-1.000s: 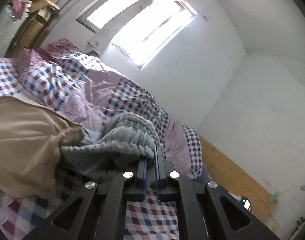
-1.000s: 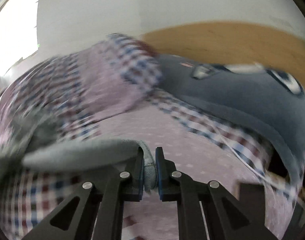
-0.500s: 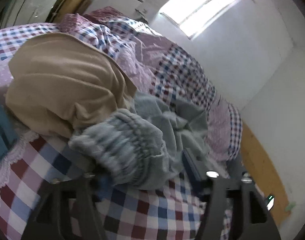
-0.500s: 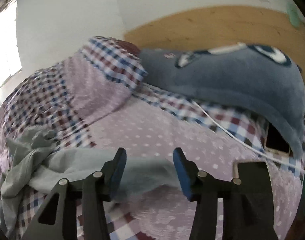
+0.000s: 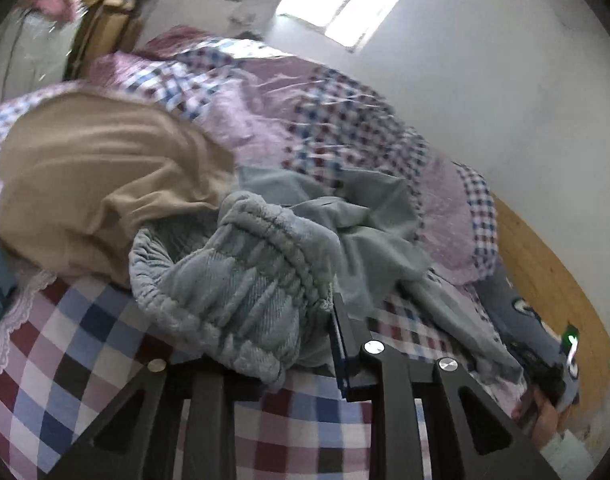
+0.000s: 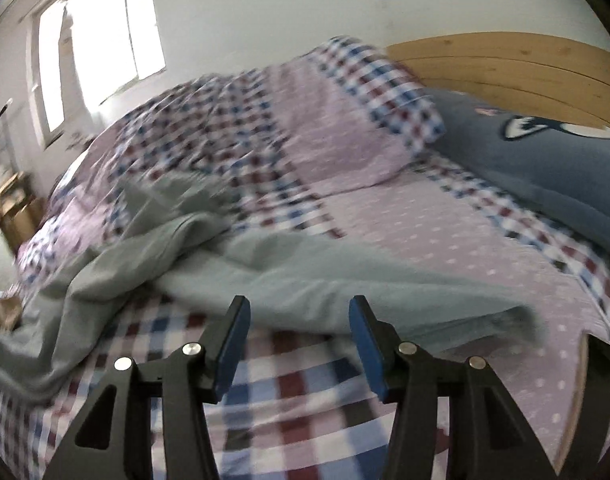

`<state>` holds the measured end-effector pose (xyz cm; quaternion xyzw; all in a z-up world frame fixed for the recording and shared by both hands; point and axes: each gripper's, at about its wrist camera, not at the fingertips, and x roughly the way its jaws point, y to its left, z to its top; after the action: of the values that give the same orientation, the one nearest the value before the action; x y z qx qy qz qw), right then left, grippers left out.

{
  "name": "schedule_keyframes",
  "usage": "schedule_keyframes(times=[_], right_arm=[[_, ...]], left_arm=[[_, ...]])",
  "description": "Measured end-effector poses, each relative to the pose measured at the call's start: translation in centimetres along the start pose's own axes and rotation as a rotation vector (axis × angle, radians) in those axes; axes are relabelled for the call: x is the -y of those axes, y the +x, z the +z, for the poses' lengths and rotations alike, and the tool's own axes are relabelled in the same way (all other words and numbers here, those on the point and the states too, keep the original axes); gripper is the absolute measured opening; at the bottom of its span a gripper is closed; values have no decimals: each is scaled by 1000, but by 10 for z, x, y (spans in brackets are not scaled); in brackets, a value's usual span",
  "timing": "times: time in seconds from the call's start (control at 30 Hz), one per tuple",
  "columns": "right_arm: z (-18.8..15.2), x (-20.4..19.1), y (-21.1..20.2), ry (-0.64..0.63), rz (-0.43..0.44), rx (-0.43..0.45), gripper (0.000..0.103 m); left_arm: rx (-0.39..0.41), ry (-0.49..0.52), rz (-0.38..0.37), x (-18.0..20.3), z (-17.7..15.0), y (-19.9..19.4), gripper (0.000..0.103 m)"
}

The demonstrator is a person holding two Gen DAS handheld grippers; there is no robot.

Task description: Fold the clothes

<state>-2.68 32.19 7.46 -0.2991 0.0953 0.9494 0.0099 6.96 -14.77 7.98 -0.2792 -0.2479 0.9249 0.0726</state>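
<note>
Both grippers have let go since a second ago — jaws wide, grey trousers dropped rumpled on the bed, likely for re-gripping.

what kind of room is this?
Most likely a home bedroom: a bed under a checked quilt, a wooden headboard against the wall, a grey pillow beside it, and grey pants with other clothes heaped on top.

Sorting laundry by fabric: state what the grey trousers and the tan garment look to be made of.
Grey trousers: apparently soft fleece or brushed knit, matte; fuzzy nap and a gathered elastic waistband show.
Tan garment: probably a smooth cotton-type jersey, matte; broad soft folds, no visible pile. Blur leaves both uncertain.
</note>
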Motion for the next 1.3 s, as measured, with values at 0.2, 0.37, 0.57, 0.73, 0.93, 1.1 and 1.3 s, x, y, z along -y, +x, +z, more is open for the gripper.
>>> schedule_keyframes(times=[0.2,0.37,0.57,0.73,0.93,1.1,1.3], right_arm=[[-5,-11,3,-36,25,-10,55],[-2,-6,2,3,50,-15,55],[-3,-8,4,23,74,-30,55],[-1,-6,4,44,108,-46,55],[1,-10,4,83,184,-71,55],[-2,-24,5,58,236,-104,55],[-6,-37,3,-1,197,-82,57]], left_arm=[[-33,58,-123,11,-14,-47,20],[-278,176,-123,21,-53,-60,20],[-462,250,66,32,-82,-39,30],[-405,157,87,25,-75,-62,47],[-331,154,29,32,-82,-106,59],[-95,204,-47,61,-73,-124,63],[221,312,-132,113,-56,-123,87]])
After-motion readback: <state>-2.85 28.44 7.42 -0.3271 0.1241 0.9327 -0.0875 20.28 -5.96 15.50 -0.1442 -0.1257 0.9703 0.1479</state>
